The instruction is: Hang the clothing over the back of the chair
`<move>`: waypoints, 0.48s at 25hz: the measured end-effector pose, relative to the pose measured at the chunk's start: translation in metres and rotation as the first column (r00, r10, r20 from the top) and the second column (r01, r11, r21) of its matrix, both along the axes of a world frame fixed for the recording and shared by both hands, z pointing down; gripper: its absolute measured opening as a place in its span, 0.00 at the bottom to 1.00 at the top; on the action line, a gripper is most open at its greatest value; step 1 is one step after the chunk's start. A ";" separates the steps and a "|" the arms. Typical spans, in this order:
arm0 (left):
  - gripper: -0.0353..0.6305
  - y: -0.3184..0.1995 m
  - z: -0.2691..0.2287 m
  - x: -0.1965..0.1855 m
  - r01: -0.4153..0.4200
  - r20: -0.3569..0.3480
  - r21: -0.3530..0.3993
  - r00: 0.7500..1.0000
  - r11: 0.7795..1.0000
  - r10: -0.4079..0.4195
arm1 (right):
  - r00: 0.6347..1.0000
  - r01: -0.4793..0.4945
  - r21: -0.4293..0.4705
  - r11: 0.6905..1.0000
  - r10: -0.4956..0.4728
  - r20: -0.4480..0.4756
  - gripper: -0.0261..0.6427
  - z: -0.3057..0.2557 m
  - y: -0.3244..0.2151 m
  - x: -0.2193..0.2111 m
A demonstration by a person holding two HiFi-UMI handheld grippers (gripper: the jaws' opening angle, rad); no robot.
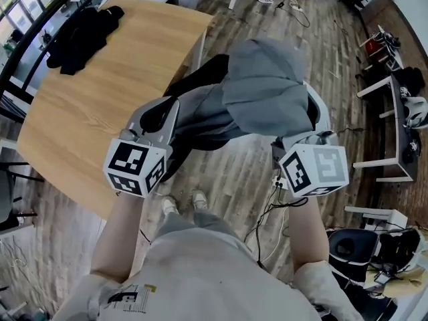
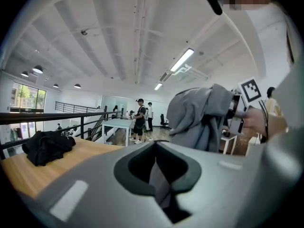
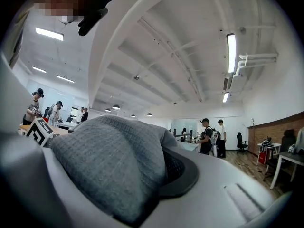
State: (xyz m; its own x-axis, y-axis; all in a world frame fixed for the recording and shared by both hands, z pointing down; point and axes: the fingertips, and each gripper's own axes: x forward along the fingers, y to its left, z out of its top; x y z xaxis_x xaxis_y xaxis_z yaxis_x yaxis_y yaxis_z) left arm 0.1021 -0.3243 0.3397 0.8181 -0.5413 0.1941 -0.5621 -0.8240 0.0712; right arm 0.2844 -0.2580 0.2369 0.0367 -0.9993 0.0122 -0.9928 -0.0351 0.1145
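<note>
Holding a soft grey knitted hooded garment point(image 1: 264, 92) aloft, just off the pale wooden bench's point(image 1: 100, 105) right edge.
Pinching its cloth in left tongs point(image 2: 159, 184) and right tongs point(image 3: 152, 184), both clamped narrow; ideally spreading them level, lifting the hem clear before draping.

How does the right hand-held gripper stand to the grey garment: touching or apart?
Touching. The right gripper view shows the grey garment bunched between the right hand-held gripper's jaws, which are clamped on its fabric.
</note>
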 end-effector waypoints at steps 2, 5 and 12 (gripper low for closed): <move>0.06 0.008 0.004 0.009 -0.016 0.007 -0.002 1.000 1.000 0.016 | 1.000 -0.022 -0.017 1.000 0.022 0.006 0.14 0.015 0.015 0.009; 0.06 0.017 0.007 0.021 -0.038 0.016 -0.007 0.999 0.999 0.038 | 0.999 -0.028 -0.042 0.999 0.029 0.026 0.14 0.034 0.032 0.018; 0.06 0.041 0.019 0.032 -0.072 0.044 -0.009 0.996 0.997 0.072 | 0.991 -0.021 -0.131 0.991 0.038 0.130 0.16 0.094 0.064 0.027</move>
